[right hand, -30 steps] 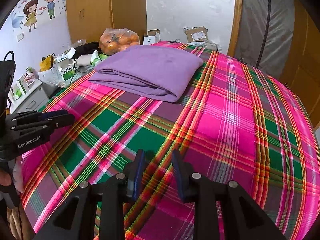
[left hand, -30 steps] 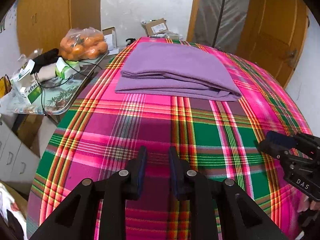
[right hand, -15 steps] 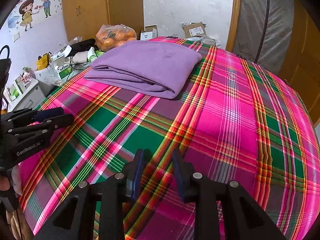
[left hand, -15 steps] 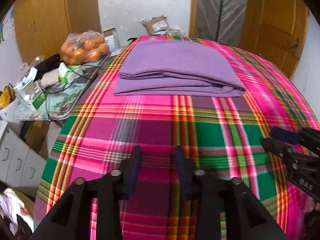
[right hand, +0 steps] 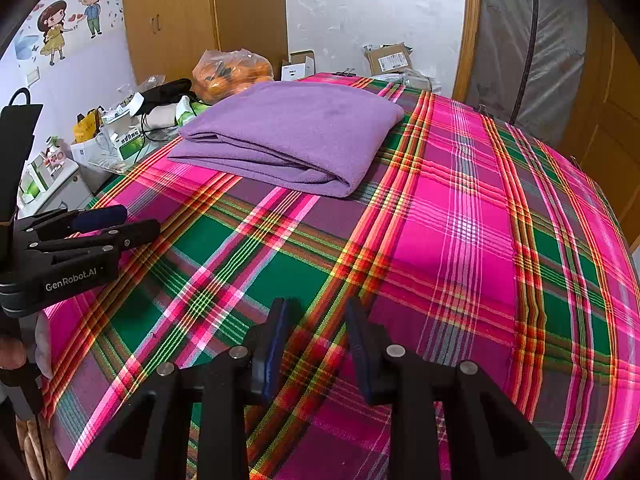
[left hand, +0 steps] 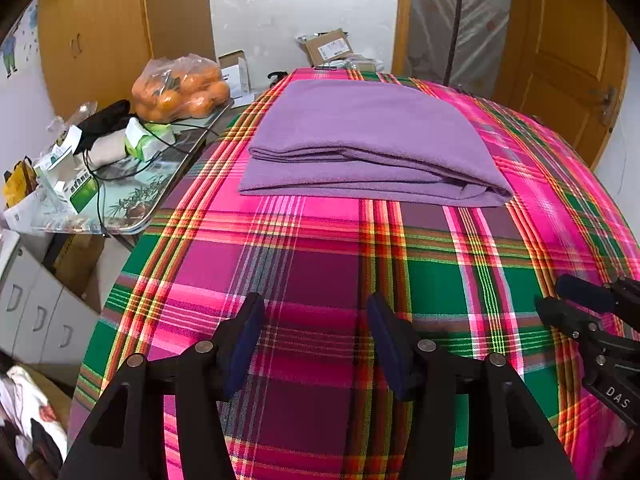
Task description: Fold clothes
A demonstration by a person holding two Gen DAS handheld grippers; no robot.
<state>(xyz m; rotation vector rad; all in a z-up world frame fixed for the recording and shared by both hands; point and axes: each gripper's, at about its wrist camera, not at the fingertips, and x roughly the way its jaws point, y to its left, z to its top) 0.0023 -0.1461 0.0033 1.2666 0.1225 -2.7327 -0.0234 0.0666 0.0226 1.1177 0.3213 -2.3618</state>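
Note:
A purple garment lies folded in a flat stack on the far part of a bed with a pink and green plaid cover; the right wrist view shows the garment at upper left. My left gripper hovers over the near part of the cover, open and empty, well short of the garment. My right gripper is also open and empty above the cover. The right gripper shows at the right edge of the left wrist view, and the left gripper at the left edge of the right wrist view.
A cluttered side table stands left of the bed with a bag of oranges, boxes and cables. Cardboard boxes sit beyond the bed's far end. White drawers are at lower left, a wooden door at right.
My left gripper's fingers have spread wider apart. Both grippers shifted slightly over the cover. The purple garment has not moved.

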